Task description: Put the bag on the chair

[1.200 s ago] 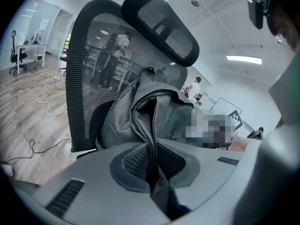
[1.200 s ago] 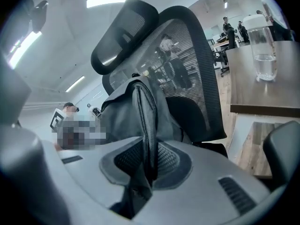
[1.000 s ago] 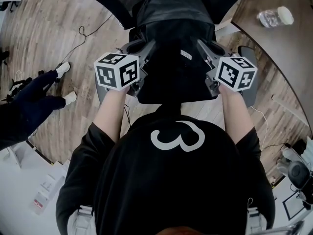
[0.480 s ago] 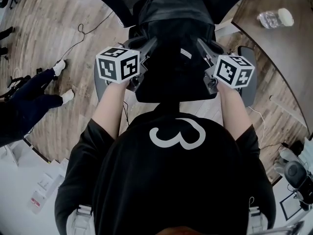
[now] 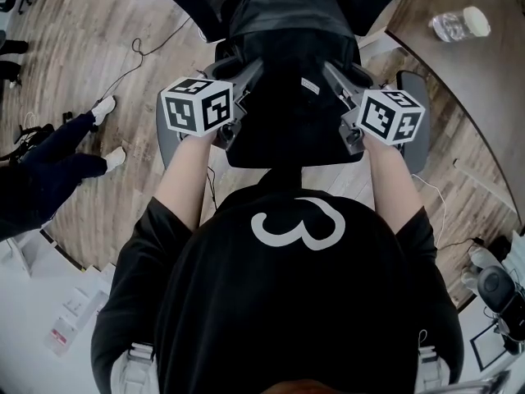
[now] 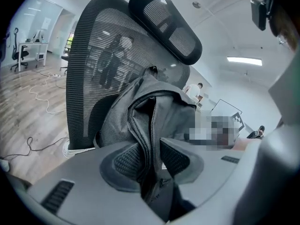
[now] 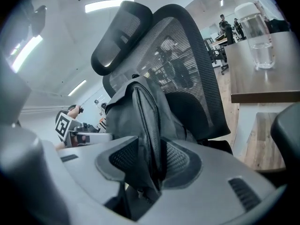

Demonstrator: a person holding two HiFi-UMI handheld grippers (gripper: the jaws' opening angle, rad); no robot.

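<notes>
A dark grey bag (image 5: 287,64) stands upright on the seat of a black mesh office chair (image 5: 414,89), leaning on its backrest (image 6: 93,55). My left gripper (image 5: 246,76) is at the bag's left side and my right gripper (image 5: 332,76) at its right side. In the left gripper view a zippered fold of the bag (image 6: 164,111) hangs loose between the left gripper's (image 6: 151,158) parted pads. In the right gripper view a fold of the bag (image 7: 131,111) lies likewise between the right gripper's (image 7: 152,161) pads. Both pairs of jaws have just been opening and no longer pinch the fabric.
A wooden table (image 5: 484,80) at the right carries a clear water bottle (image 5: 459,27), which also shows in the right gripper view (image 7: 258,36). Cables (image 5: 139,56) trail over the wood floor. Another person's legs and white shoes (image 5: 102,113) are at the left.
Both grippers' jaws have spread apart on the bag's sides, and the marker cubes sit slightly higher in the head view. The bystander's feet at the left have shifted.
</notes>
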